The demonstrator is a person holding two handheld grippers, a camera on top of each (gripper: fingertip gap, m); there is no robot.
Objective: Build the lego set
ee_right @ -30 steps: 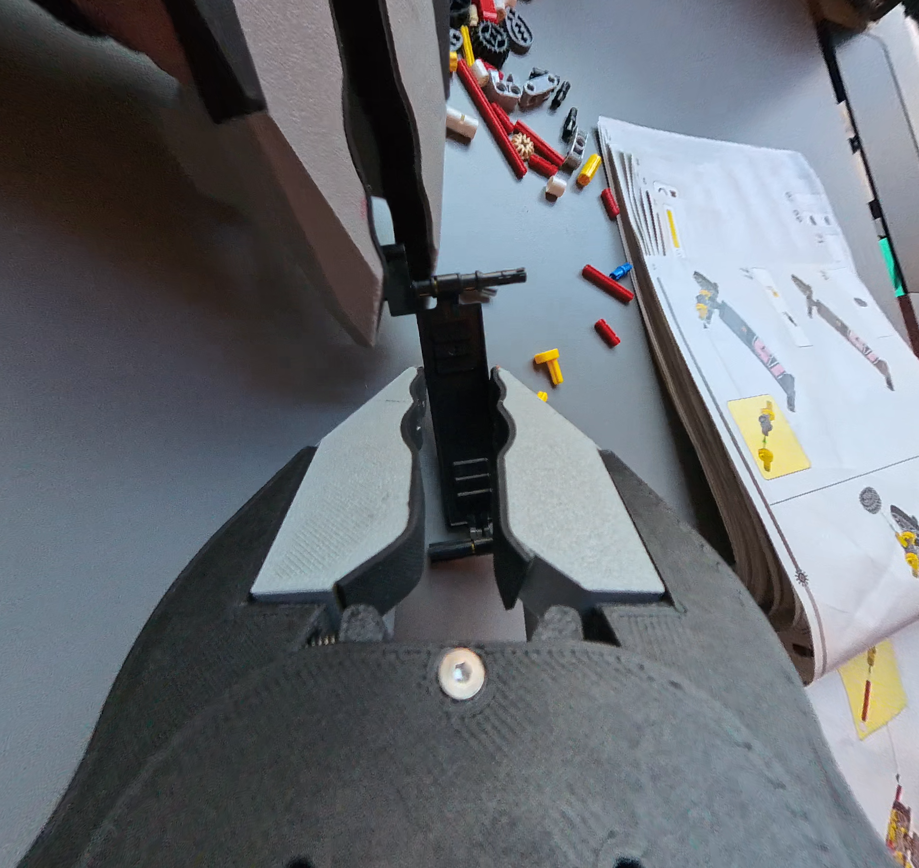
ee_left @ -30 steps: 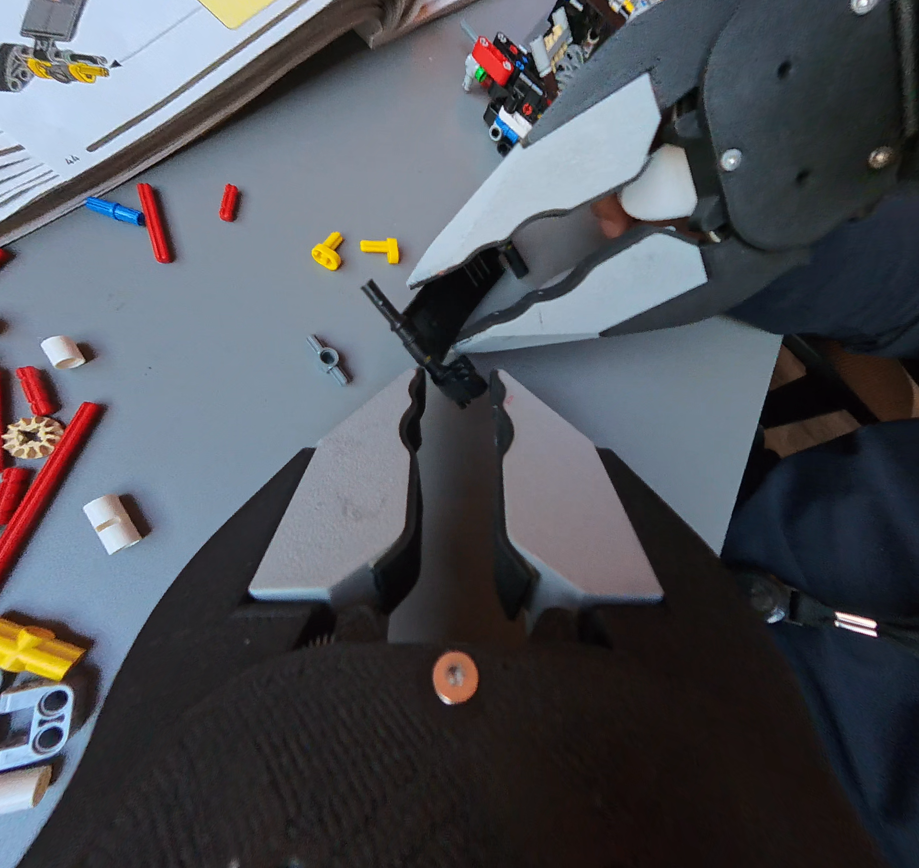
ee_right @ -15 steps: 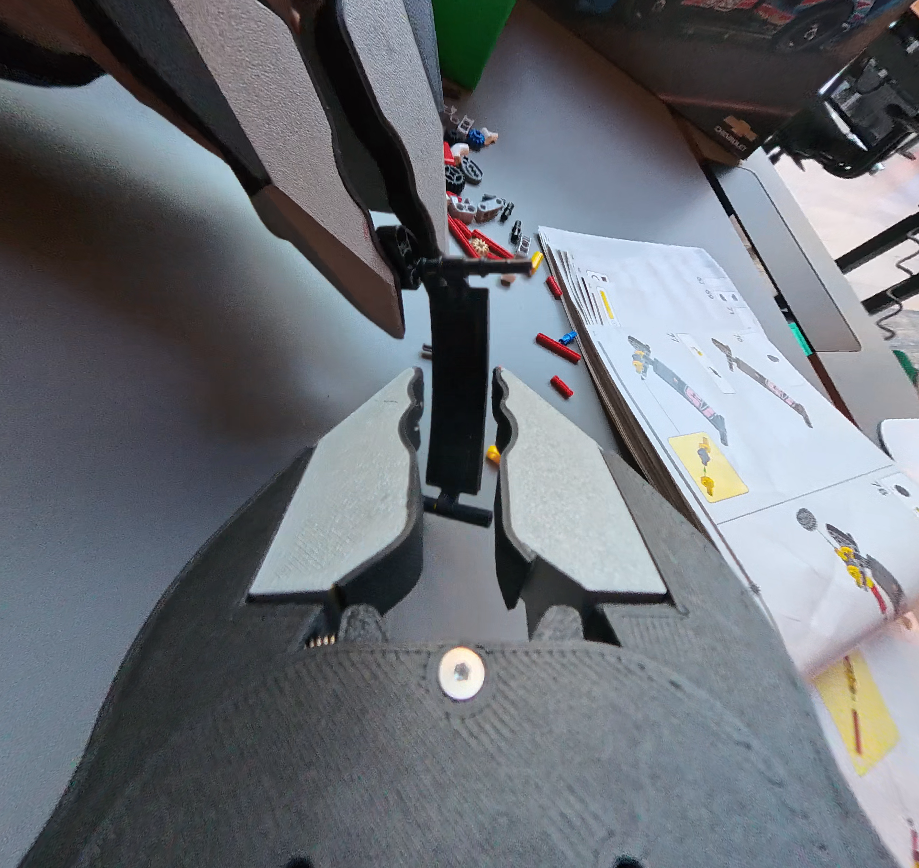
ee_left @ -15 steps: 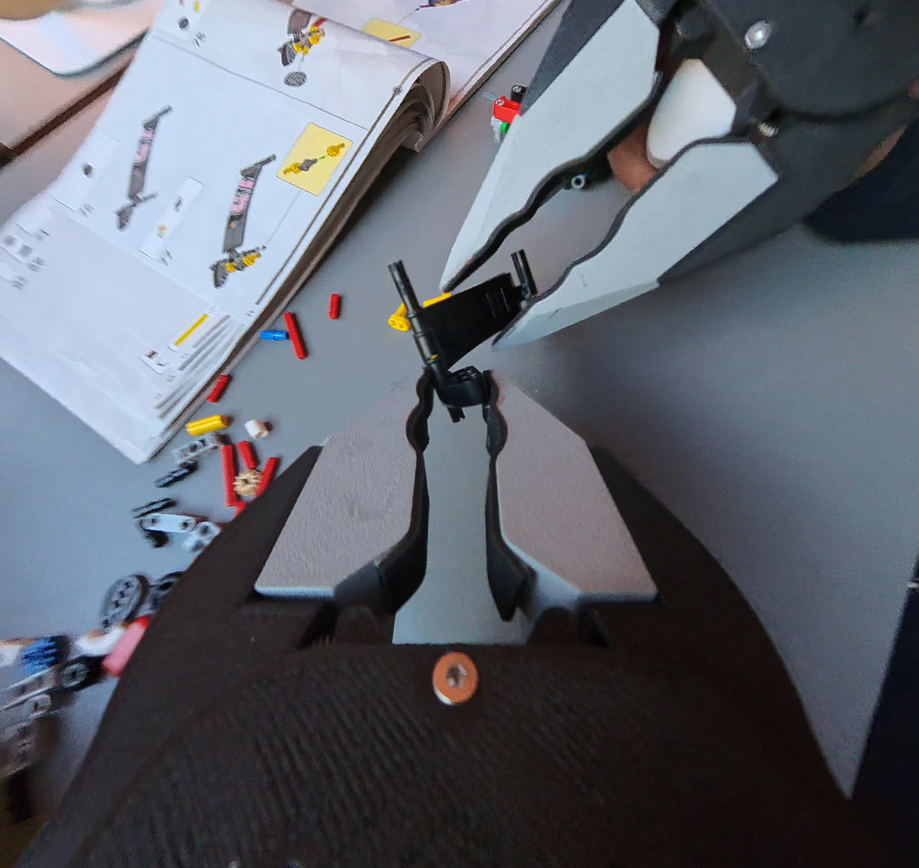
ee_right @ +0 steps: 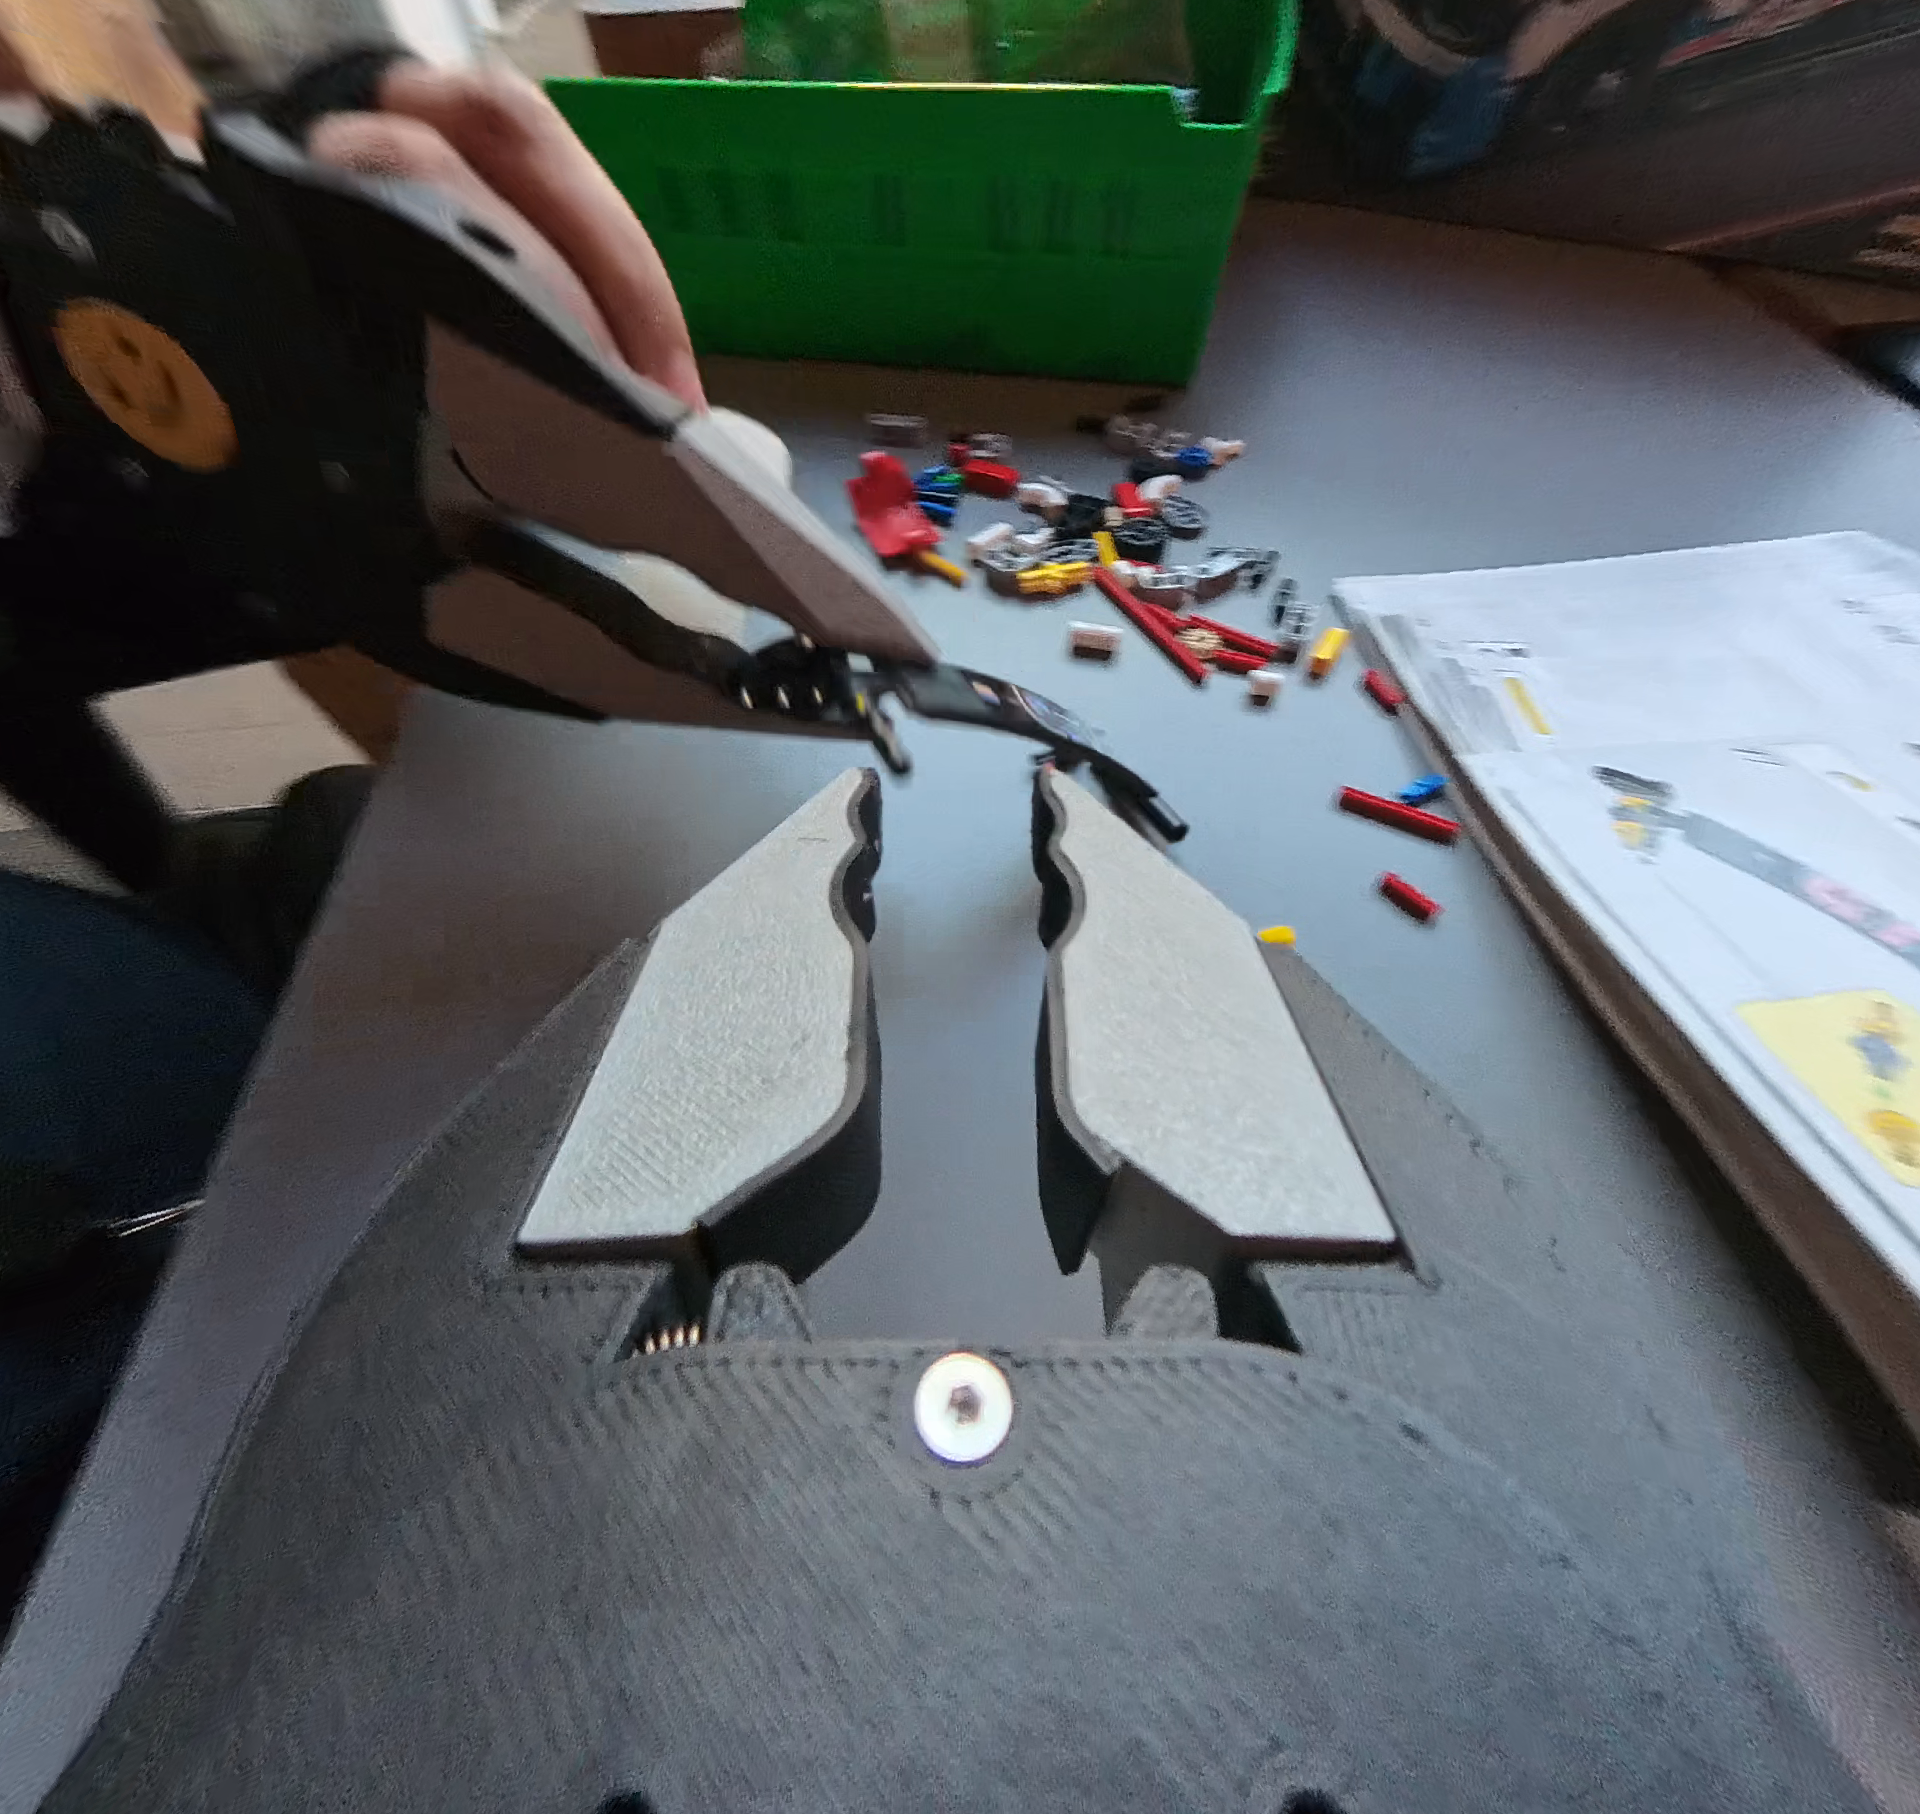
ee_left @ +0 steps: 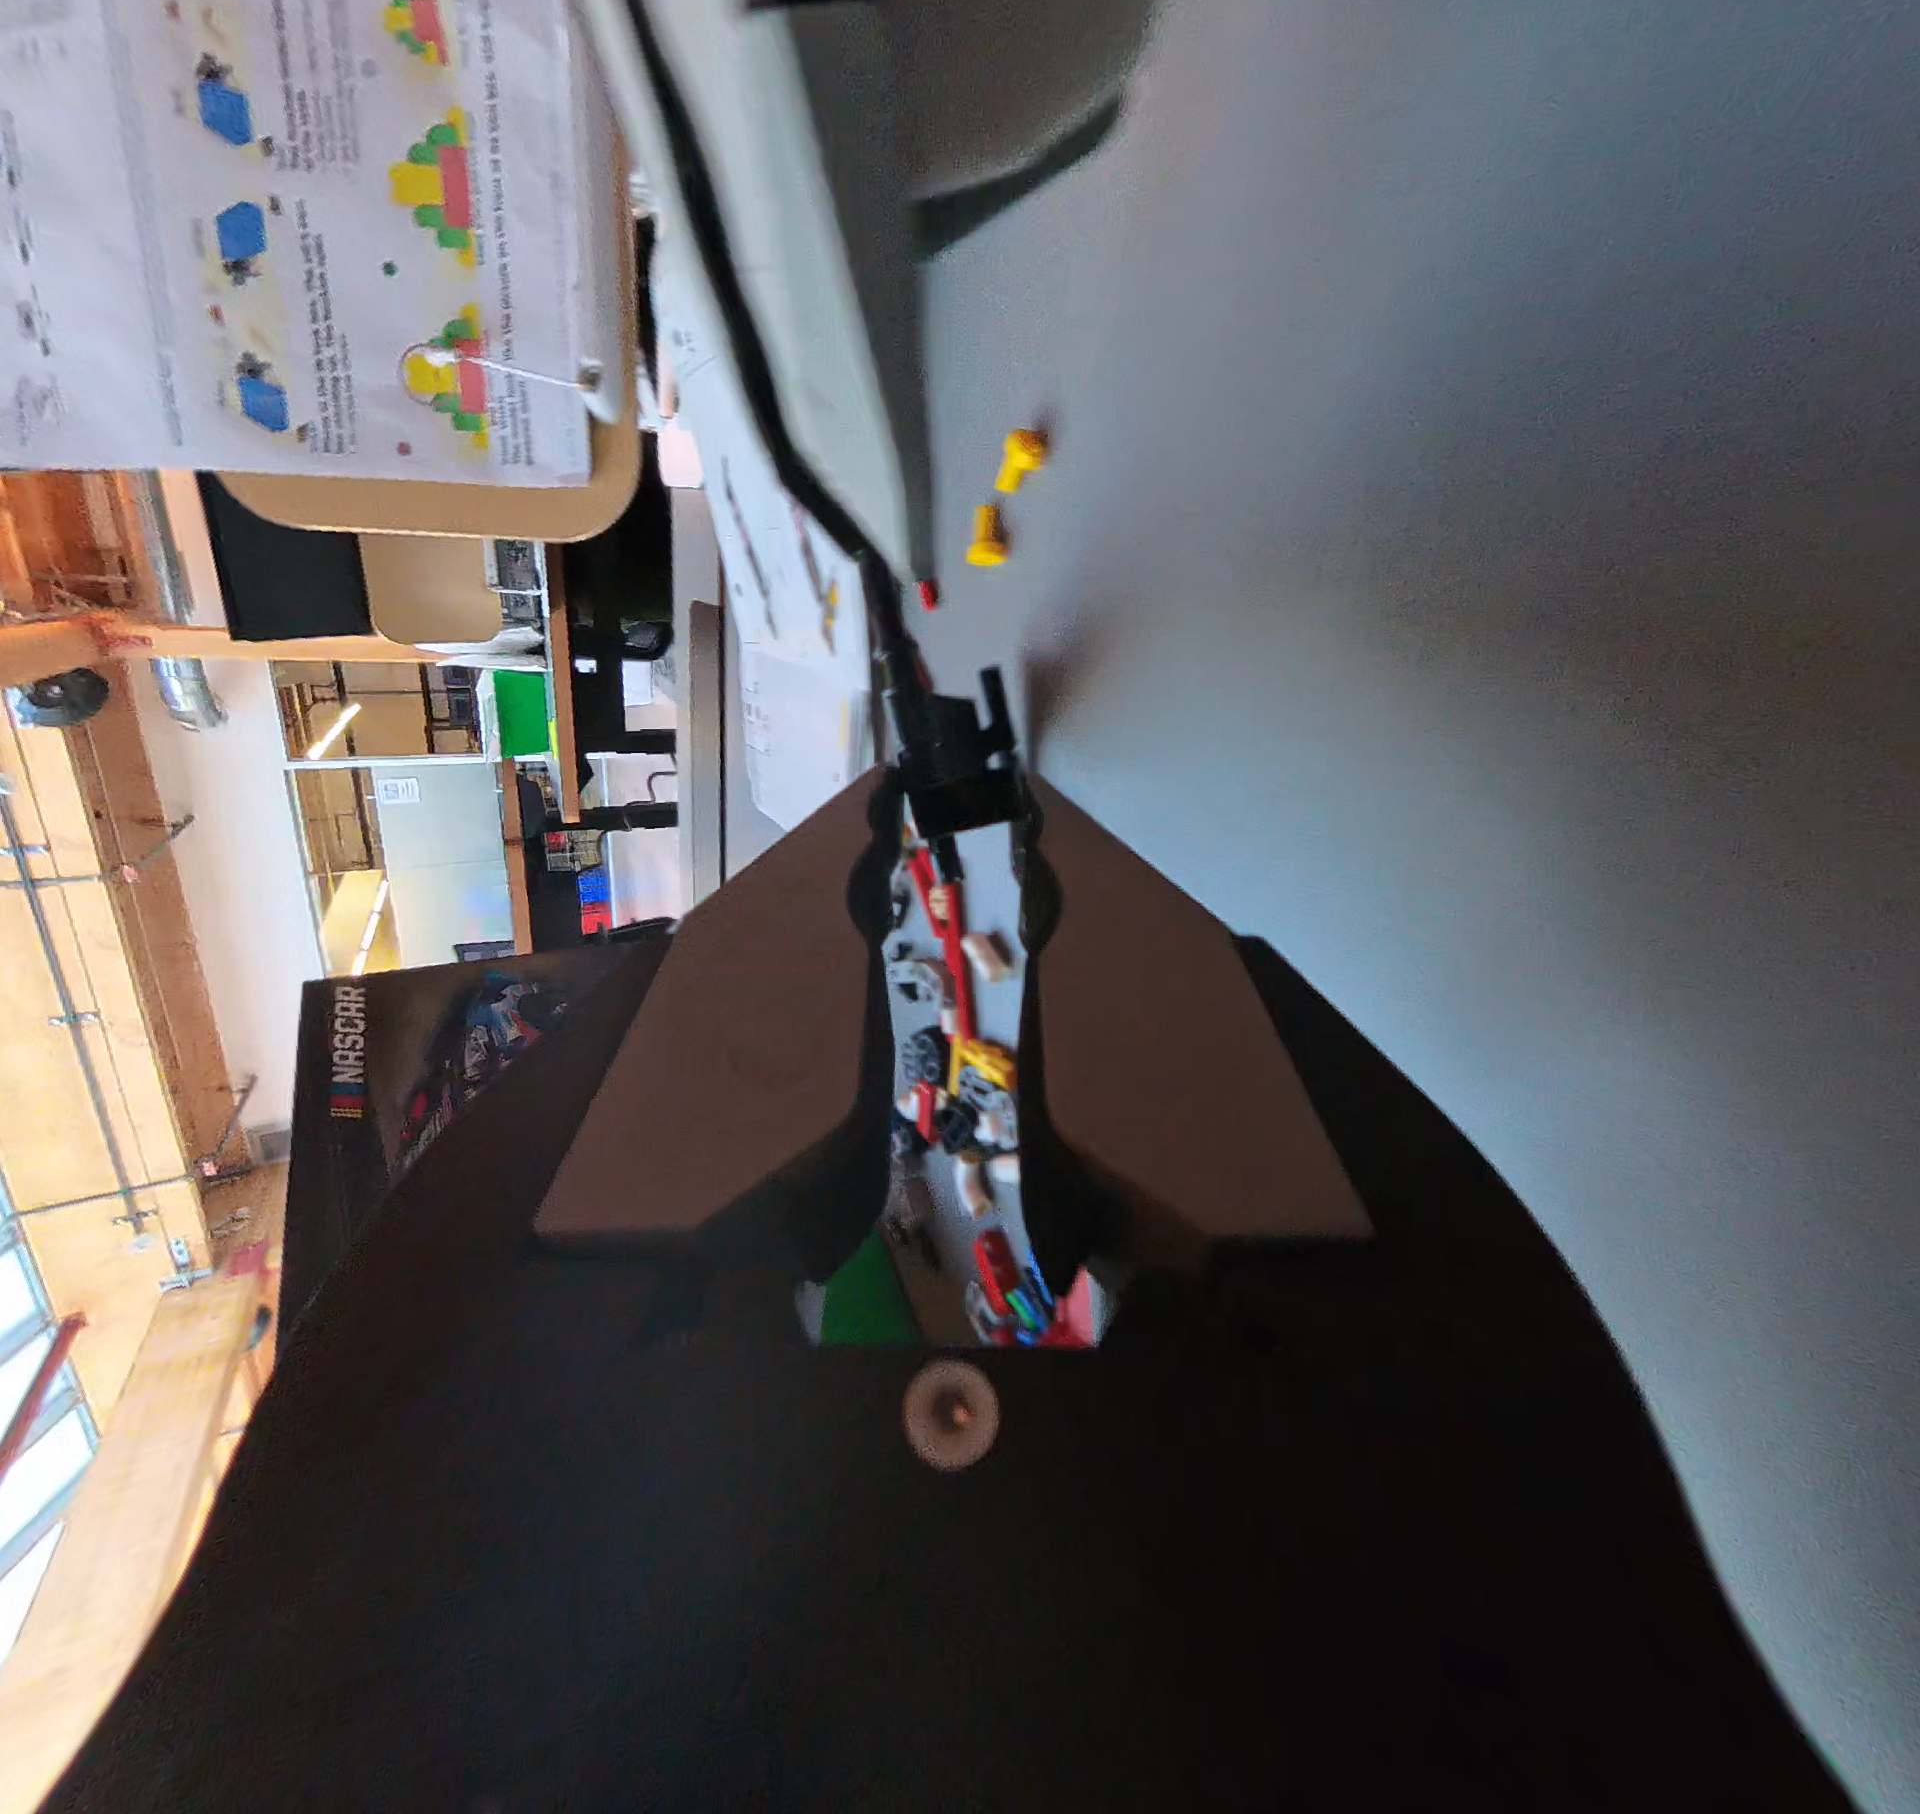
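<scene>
Released from the right gripper [ee_right: 956,790], now parted, the black assembly [ee_right: 997,699] hangs clenched in the left gripper [ee_left: 956,808] above scattered bricks [ee_right: 1101,538].

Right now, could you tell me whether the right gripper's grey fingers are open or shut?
Open: the right gripper shows bare grey table between its fingers.

Dark box [ee_left: 348,1047], left wrist view: white capital lettering along its edge, a small striped logo beside it. Words not copied.

Sheet [ee_left: 312,175] on a clipboard [ee_left: 613,476]: printed lines beside coloured brick diagrams, blurred.

Small white notice [ee_left: 398,790] on a far wall: too small to read.

Open instruction booklet [ee_right: 1662,725], right wrist view: fine print, blurred.
</scene>
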